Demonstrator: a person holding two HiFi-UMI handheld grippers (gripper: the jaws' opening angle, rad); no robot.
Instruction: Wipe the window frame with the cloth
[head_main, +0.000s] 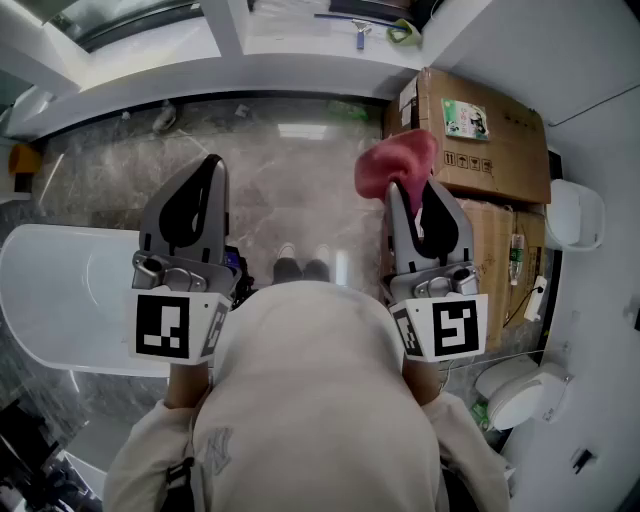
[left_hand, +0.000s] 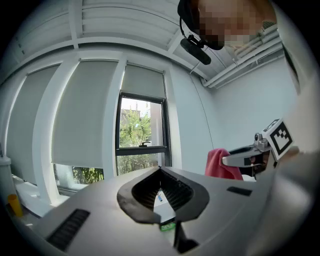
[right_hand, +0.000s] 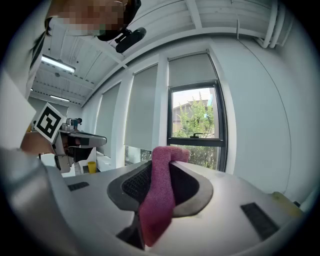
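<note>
**Pink cloth is in the right tongs, nowhere near the window frame**

From the head view, both tongs are held out in front of the person at about the same height, over a marbled floor (head_main: 290, 170).

The left tongs (head_main: 214, 162) are closed with nothing in them. In the left gripper view the two tips (left_hand: 160, 169) meet at a point, and only the hollow behind them is open.

The right tongs (head_main: 394, 186) have the cloth (head_main: 400, 158). In the right gripper view the jaws (right_hand: 169, 151) are pinched together on it. The pink cloth (right_hand: 159, 197) pokes out a bit past the tips, and the rest hangs down through the hollow towards the camera.

The window frame (right_hand: 195, 136) is the dark one straight ahead, with green trees behind the glass. It's well away from the cloth, so there's no contact at all. The left gripper view shows the same dark frame (left_hand: 142, 148), with pale blinds (left_hand: 80, 115) pulled down over the panes to its left.

Each side camera also catches the other tongs. The right tongs and a bit of pink cloth (left_hand: 219, 162) show at the right edge of the left gripper view. The left tongs (right_hand: 85, 140) show at the left of the right gripper view, with a small yellow cup (right_hand: 91, 166) below them on the sill.

Other stuff around: cardboard boxes (head_main: 480, 130) stacked on the person's right, and the toes of their shoes (head_main: 300, 268) on the floor between the tongs.
</note>
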